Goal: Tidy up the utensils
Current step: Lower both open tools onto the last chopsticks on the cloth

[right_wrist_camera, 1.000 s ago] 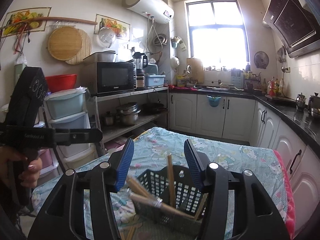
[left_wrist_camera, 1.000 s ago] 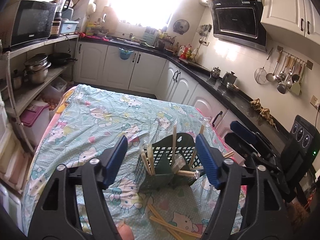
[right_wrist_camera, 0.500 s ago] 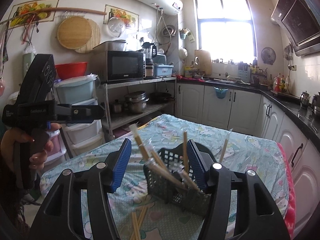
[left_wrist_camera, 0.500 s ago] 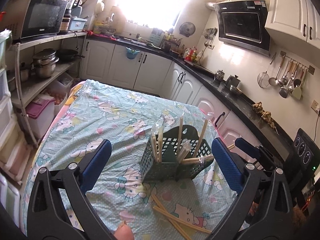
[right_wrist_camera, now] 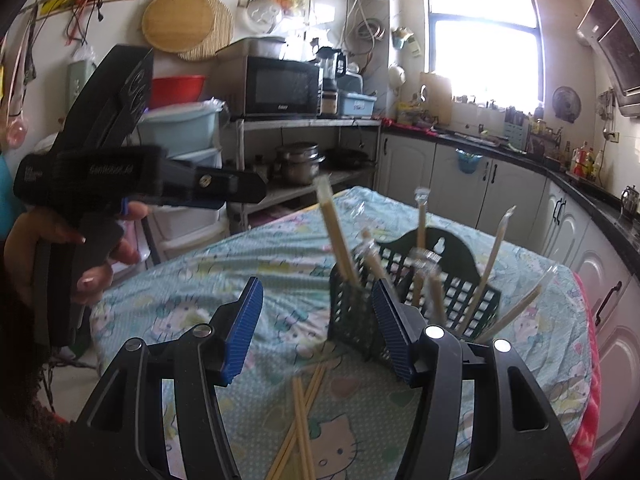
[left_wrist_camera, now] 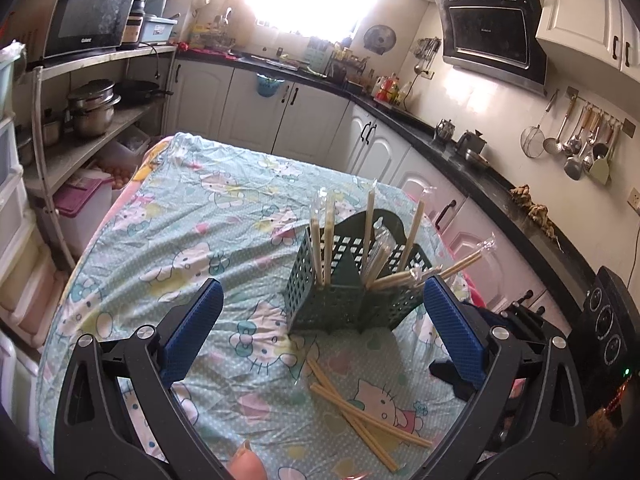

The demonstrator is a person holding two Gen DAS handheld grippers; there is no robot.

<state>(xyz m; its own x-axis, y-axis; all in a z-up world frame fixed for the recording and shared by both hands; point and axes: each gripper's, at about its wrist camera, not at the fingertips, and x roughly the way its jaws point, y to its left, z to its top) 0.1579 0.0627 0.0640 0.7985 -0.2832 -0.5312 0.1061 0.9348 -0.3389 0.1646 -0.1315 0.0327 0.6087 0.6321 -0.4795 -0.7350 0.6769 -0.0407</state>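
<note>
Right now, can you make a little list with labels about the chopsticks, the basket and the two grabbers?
basket: green basket upright on the cartoon tablecloth
chopsticks inside: several, standing or leaning
chopsticks outside: loose chopsticks lying in front of the basket
left gripper: open wide, empty
right gripper: open, empty

You can read a bit of white lettering on the side of the left tool (right_wrist_camera: 132, 168) in the right wrist view, something like "GenRobot.AI", though it's blurry; the microwave (left_wrist_camera: 90, 14) has a small white brand word at its lower front edge, too tiny to make out; same deal with the range hood (left_wrist_camera: 490, 32), small logo, unreadable.
</note>
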